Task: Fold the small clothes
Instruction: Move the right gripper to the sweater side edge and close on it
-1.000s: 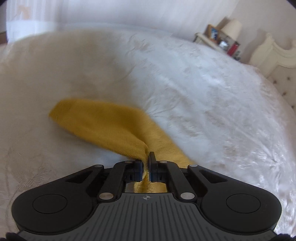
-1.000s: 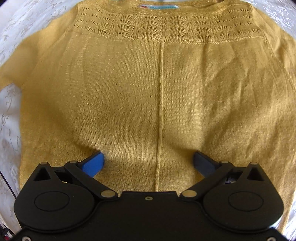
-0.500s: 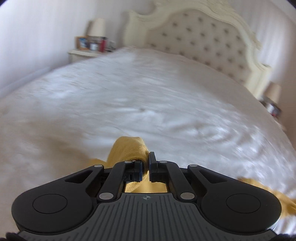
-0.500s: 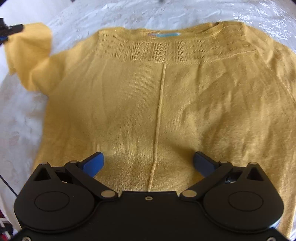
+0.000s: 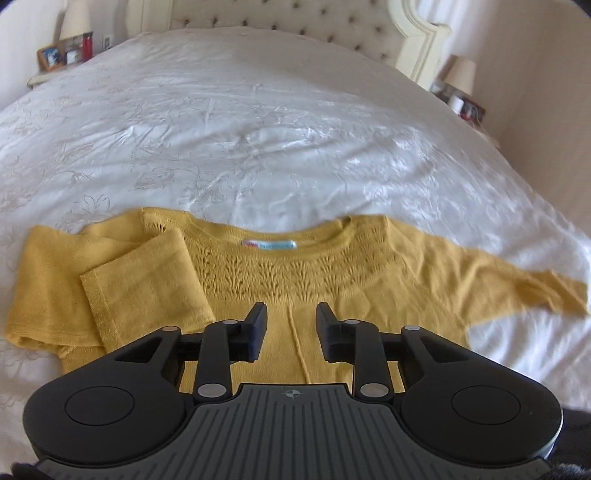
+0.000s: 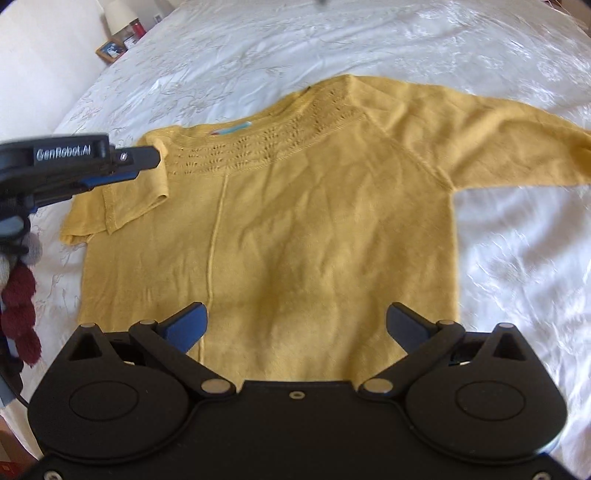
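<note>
A mustard-yellow knit sweater (image 5: 295, 295) lies flat on the white bedspread (image 5: 258, 129), neck away from me; it also shows in the right wrist view (image 6: 295, 229). Its left sleeve (image 5: 147, 280) is folded in over the chest, cuff toward me. Its right sleeve (image 5: 517, 284) lies stretched out to the right. My left gripper (image 5: 290, 330) is open and empty, just above the upper chest; it shows at the left edge of the right wrist view (image 6: 146, 157) by the folded sleeve (image 6: 136, 192). My right gripper (image 6: 295, 325) is wide open and empty above the hem.
The bedspread (image 6: 517, 277) spreads all around the sweater. A tufted headboard (image 5: 295, 22) stands at the far end. Nightstands with lamps (image 5: 461, 74) and picture frames (image 5: 55, 55) flank it. A dark red knitted item (image 6: 20, 314) hangs at the left edge.
My left gripper carried the left sleeve over the chest, let it go and opened. The right gripper drew back, so more of the sweater shows.
</note>
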